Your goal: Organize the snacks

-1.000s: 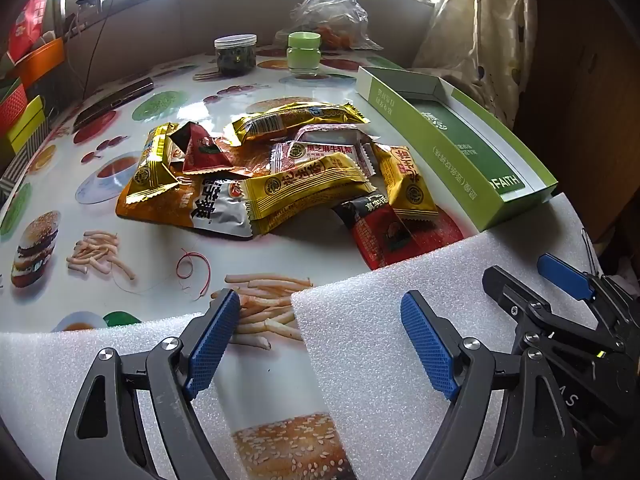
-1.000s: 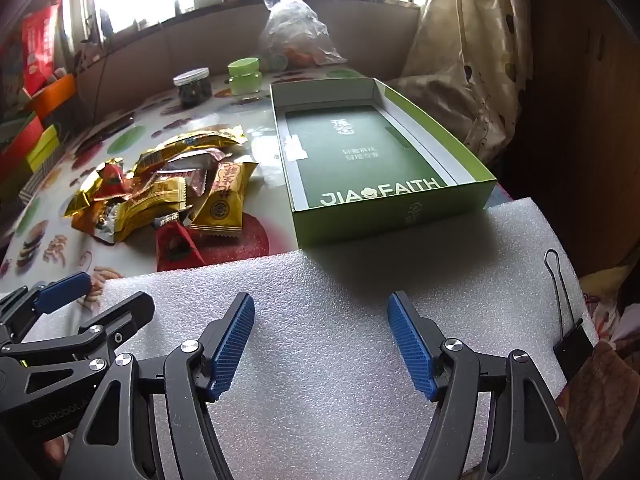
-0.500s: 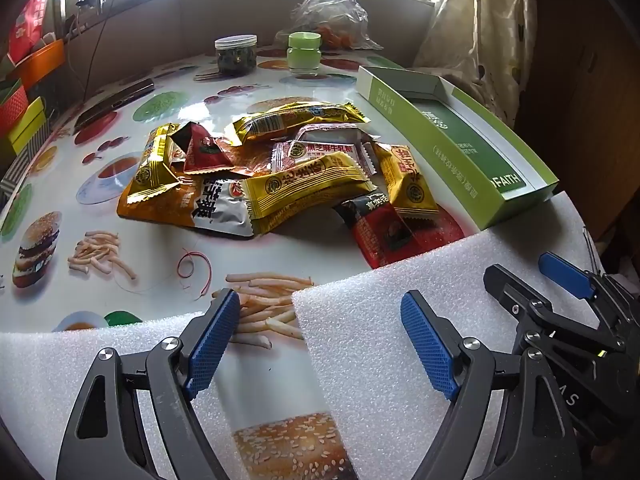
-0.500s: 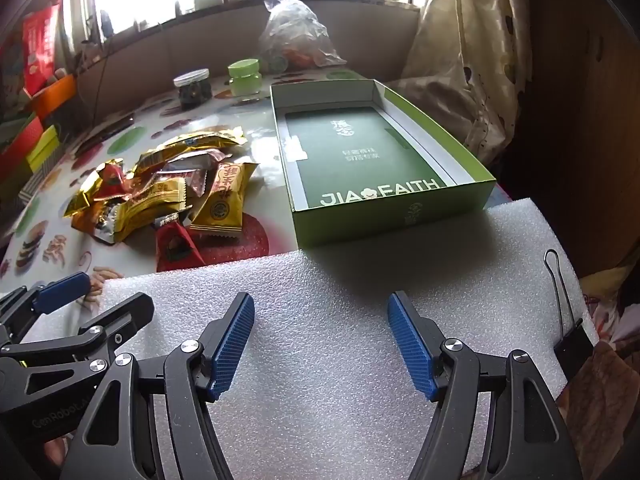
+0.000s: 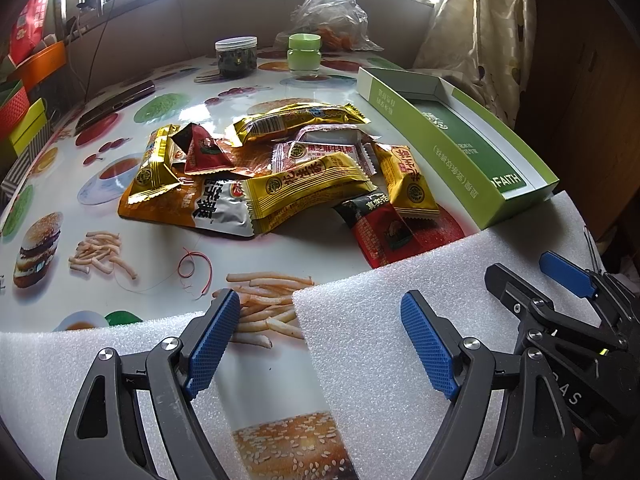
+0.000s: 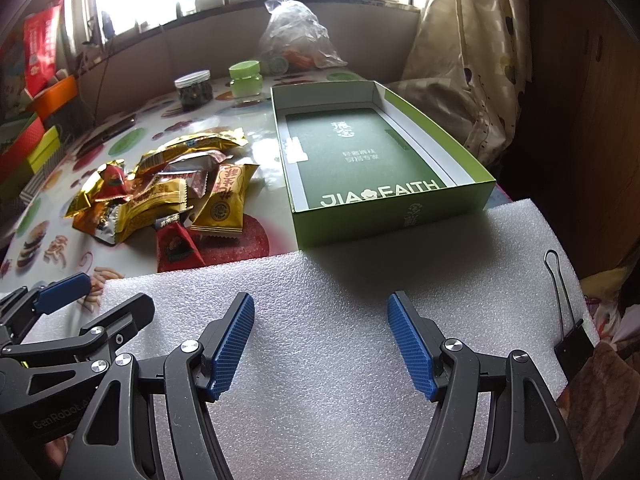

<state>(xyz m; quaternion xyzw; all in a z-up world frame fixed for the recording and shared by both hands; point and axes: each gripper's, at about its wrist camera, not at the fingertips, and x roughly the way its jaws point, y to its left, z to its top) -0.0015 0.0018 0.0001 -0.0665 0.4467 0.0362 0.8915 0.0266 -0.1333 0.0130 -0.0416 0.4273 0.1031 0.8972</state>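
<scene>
A pile of snack packets (image 5: 280, 172), mostly gold with some red ones, lies in the middle of the table; it also shows in the right wrist view (image 6: 160, 196). An open green box (image 6: 384, 168) printed JIA FAITH stands empty to the right of the pile, and shows in the left wrist view (image 5: 460, 136). My left gripper (image 5: 320, 336) is open and empty, low over the near table edge. My right gripper (image 6: 320, 340) is open and empty over a white foam sheet (image 6: 340, 280), in front of the box.
A dark jar (image 5: 236, 56), a green-lidded jar (image 5: 304, 56) and a plastic bag (image 5: 332, 12) stand at the back. A phone (image 5: 116, 104) lies at back left. Coloured boxes (image 5: 20, 116) sit at the left edge. A binder clip (image 6: 568, 328) lies on the foam at right.
</scene>
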